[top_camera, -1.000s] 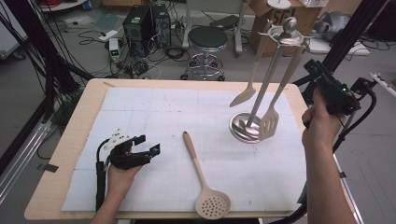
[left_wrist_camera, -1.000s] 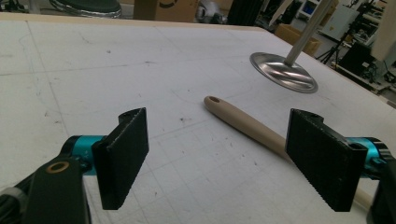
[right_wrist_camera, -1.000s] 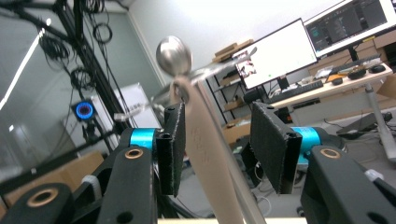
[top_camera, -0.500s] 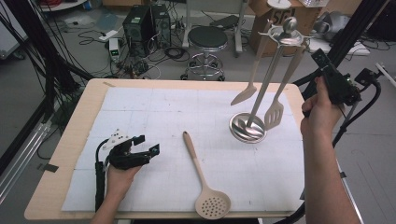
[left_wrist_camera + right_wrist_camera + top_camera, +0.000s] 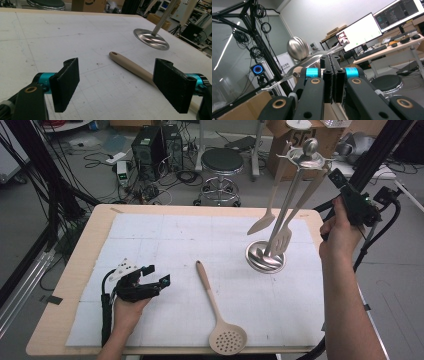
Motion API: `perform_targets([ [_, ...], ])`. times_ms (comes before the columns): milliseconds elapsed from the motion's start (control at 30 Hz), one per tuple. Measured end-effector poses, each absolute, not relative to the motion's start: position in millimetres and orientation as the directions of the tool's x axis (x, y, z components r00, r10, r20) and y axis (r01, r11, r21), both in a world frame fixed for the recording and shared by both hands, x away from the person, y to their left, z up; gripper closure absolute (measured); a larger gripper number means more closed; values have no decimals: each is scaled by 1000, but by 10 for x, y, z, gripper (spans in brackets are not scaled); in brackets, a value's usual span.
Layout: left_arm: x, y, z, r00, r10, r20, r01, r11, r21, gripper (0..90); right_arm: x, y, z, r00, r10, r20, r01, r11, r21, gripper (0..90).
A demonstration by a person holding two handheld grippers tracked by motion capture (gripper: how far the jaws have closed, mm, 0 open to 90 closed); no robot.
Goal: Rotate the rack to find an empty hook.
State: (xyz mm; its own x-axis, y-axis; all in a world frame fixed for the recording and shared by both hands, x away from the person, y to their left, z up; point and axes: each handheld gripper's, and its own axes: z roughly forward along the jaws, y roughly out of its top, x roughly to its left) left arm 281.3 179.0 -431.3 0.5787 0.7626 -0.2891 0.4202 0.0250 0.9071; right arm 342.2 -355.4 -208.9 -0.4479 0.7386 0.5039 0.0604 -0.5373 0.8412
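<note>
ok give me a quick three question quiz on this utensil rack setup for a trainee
1. True or false: the slotted spoon hangs on the utensil rack.
2. How many utensils hang from the rack? A) one B) two C) four
3. Which claw has its jaws wide apart, the left claw or the right claw?

Key:
1. False. It lies flat on the white mat, its handle between the left claw's open jaws.
2. B: a spatula and a slotted turner.
3. The left claw; the right claw's pads are pressed together with nothing between them, up by the rack's top.
</note>
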Motion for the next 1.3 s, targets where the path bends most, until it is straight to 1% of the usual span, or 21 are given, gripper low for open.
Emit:
perform_targets([
  [267,2805,1797,-4311,577,764,-288,419,25,907,222,3476,-3510,-2098,-453,736,503,87,-525,846,900],
  [633,2800,1805,-4308,580,763,-287,418,23,908,221,3417,-3405,-2094,-478,732,485,80,-513,855,900],
  [967,2800,1805,-4307,578,763,-289,420,25,907,221,3402,-3203,-2106,-514,715,474,91,-504,859,900],
  [1300,2799,1811,-4304,578,763,-289,418,27,908,222,3384,-3071,-2093,-528,712,463,95,-492,865,900],
])
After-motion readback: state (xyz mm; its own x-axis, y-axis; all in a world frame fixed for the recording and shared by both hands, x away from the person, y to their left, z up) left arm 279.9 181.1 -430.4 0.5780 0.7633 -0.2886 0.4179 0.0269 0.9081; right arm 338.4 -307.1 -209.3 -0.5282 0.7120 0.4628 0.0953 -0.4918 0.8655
